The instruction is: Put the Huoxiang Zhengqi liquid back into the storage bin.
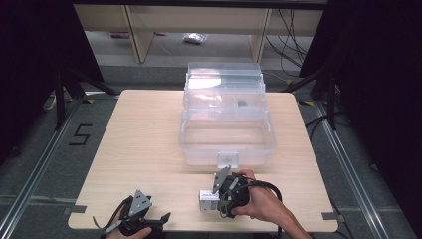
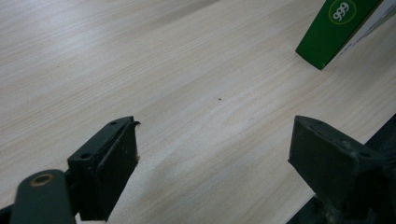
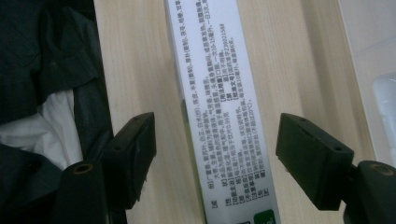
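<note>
Table [image 1: 144,129] of pale wood, everything placed against the clear plastic bin [image 1: 226,137] that sits at its far middle, lid flipped up behind it. Left gripper [image 1: 161,219] lies well to the near-left of the bin, at the table's front edge, held by the left hand [image 1: 127,230]. In the left gripper view its jaws stand wide apart over bare wood, nothing between them; a green corner of the box [image 2: 332,29] pokes in at the top right of that view, well clear of the jaws. Small medicine box [image 1: 209,200], white with a green end, lies flat on the table just in front of the bin, close to the bin's front latch tab [image 1: 228,159] but not touching it. Right gripper [image 1: 219,199] is at the box, right hand [image 1: 259,201] wrapped round it, cable looping off to the right. In the right gripper view the box [image 3: 219,112] runs lengthwise between the two jaws, printed white side up. Wood shows on both sides between the box and each pad [image 3: 135,149], so jaws straddle it, not yet pressing. Dark clothing shows at the left of that view.
</note>
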Action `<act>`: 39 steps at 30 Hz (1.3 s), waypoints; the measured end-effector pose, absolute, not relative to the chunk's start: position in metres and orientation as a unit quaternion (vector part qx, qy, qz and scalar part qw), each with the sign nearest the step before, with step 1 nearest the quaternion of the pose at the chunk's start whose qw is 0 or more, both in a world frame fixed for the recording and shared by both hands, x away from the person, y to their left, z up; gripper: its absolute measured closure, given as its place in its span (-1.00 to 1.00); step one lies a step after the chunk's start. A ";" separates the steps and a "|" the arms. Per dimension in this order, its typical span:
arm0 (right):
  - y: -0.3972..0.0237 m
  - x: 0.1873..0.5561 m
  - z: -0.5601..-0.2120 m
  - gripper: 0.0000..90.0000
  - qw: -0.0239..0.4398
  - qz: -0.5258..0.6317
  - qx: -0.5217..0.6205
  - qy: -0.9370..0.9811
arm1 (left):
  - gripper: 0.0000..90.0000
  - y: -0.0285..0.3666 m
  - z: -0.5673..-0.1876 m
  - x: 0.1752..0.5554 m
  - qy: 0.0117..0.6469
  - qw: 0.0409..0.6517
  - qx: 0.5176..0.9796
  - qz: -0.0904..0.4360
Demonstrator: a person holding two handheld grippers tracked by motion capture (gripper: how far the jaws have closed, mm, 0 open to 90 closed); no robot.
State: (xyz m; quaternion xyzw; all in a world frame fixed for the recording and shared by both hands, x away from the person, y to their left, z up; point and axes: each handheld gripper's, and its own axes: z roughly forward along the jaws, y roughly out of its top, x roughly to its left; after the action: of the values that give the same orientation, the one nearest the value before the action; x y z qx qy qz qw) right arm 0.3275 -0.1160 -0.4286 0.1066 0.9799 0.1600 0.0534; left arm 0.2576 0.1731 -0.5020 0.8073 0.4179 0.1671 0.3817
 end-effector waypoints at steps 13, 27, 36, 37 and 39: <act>-0.111 0.333 -0.439 -0.01 0.051 0.117 0.088 0.988 | -0.67 0.175 -0.501 0.258 0.401 0.370 0.821 0.168; -0.108 0.340 -0.447 0.30 0.043 0.099 0.060 0.992 | -0.67 0.175 -0.501 0.258 0.402 0.366 0.823 0.165; -0.108 0.340 -0.445 0.44 0.043 0.103 0.039 0.993 | -0.67 0.175 -0.502 0.258 0.399 0.371 0.822 0.167; -0.108 0.340 -0.445 0.44 0.043 0.103 0.039 0.993 | -0.67 0.175 -0.502 0.258 0.399 0.371 0.822 0.167; -0.110 0.339 -0.441 0.44 0.043 0.109 0.042 0.992 | -0.67 0.175 -0.501 0.258 0.402 0.368 0.822 0.167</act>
State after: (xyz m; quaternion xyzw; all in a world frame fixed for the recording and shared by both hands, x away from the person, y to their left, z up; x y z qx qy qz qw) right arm 0.3394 -0.1100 -0.4408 0.0420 0.9922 0.1089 0.0428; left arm 0.2584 0.1754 -0.5008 0.8216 0.4025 0.1668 0.3676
